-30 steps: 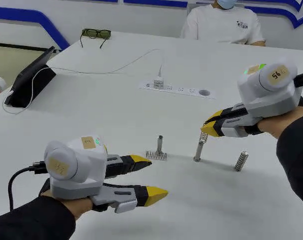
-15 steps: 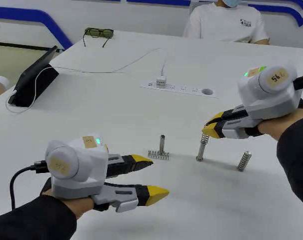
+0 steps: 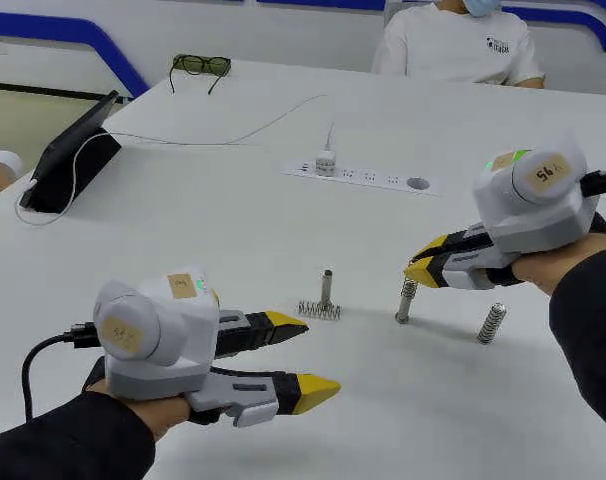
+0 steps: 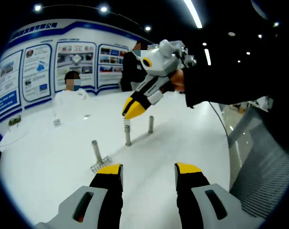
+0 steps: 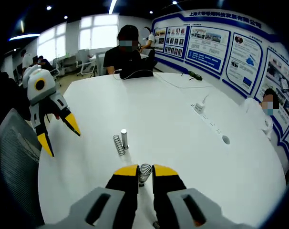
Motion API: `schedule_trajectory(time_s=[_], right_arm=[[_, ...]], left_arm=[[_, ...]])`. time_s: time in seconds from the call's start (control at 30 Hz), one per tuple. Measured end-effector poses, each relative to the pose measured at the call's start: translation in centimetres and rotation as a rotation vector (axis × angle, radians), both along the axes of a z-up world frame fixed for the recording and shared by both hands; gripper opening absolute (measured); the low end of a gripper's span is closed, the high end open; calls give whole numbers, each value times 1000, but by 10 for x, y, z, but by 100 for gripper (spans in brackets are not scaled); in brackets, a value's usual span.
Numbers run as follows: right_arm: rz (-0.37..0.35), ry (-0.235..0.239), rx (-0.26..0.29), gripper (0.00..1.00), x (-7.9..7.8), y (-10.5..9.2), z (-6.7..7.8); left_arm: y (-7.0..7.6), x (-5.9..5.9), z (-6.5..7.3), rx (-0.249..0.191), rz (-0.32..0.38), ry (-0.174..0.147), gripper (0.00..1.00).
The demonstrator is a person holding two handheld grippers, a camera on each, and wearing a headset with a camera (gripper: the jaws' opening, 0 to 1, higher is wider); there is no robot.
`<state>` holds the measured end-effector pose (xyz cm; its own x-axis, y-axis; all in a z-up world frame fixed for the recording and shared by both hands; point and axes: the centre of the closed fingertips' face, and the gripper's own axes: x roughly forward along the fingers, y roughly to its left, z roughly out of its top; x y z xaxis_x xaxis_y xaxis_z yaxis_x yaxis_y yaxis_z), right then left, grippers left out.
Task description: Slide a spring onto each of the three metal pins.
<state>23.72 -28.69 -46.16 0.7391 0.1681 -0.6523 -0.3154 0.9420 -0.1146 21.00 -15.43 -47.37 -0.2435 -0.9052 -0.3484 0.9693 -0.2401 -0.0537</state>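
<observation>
Spring (image 3: 409,290) partly down the middle pin (image 3: 401,312), pinched at its top coils by the nearly closed right claw (image 3: 420,270), likely light, bouncy and quick to buckle or flick off, so best gripped gently near the top; left claw (image 3: 318,355) spread and empty over the tabletop (image 3: 233,220).

You wear dark, near-black long sleeves, the left sleeve (image 3: 63,445) and the right sleeve (image 3: 588,330) both reaching your wrists. Your left gripper (image 3: 321,354) and right gripper (image 3: 413,274) match: white and pale grey shells, black jaws ending in yellow tips, tan stickers on top. The right one's sticker reads 95, beside a green light. A black cable (image 3: 31,352) leaves the left gripper's rear.
</observation>
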Motion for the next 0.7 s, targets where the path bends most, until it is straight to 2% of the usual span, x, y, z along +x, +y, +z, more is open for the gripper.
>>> schedule_trajectory(time_s=[0.7], right_arm=[[-20,34,21,12,0,-2,-26]], left_arm=[[0,2,-6,13,6,11,43]])
